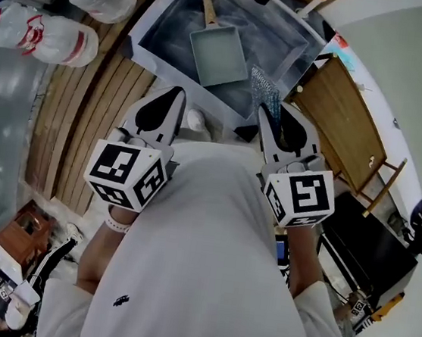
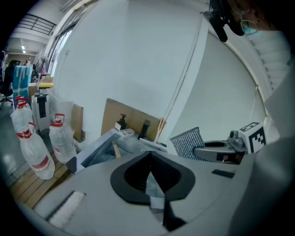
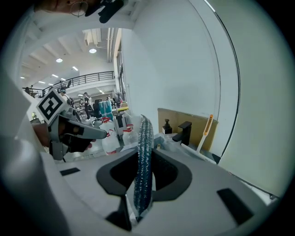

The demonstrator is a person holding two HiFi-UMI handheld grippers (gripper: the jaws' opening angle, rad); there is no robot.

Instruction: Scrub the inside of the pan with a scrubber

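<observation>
A pale rectangular pan (image 1: pixel 220 54) with a wooden handle (image 1: pixel 209 6) lies in the steel sink (image 1: pixel 163 14), ahead of both grippers. My right gripper (image 1: pixel 268 112) is shut on a silvery mesh scrubber (image 1: pixel 264 86), which stands on edge between its jaws (image 3: pixel 143 159) near the sink's front right rim. My left gripper (image 1: pixel 176 92) hangs beside it, short of the sink's front edge, jaws shut with nothing between them (image 2: pixel 150 155). In the left gripper view the scrubber (image 2: pixel 188 142) and a bit of the pan's handle (image 2: pixel 116 150) show.
Clear water bottles (image 1: pixel 41 33) with red labels stand left of the sink on wooden slats (image 1: pixel 88 111). A wooden board (image 1: pixel 345 118) leans at the right. Behind the sink are a black faucet (image 3: pixel 185 131), a soap dispenser (image 3: pixel 167 125) and an orange-handled brush (image 3: pixel 206 131).
</observation>
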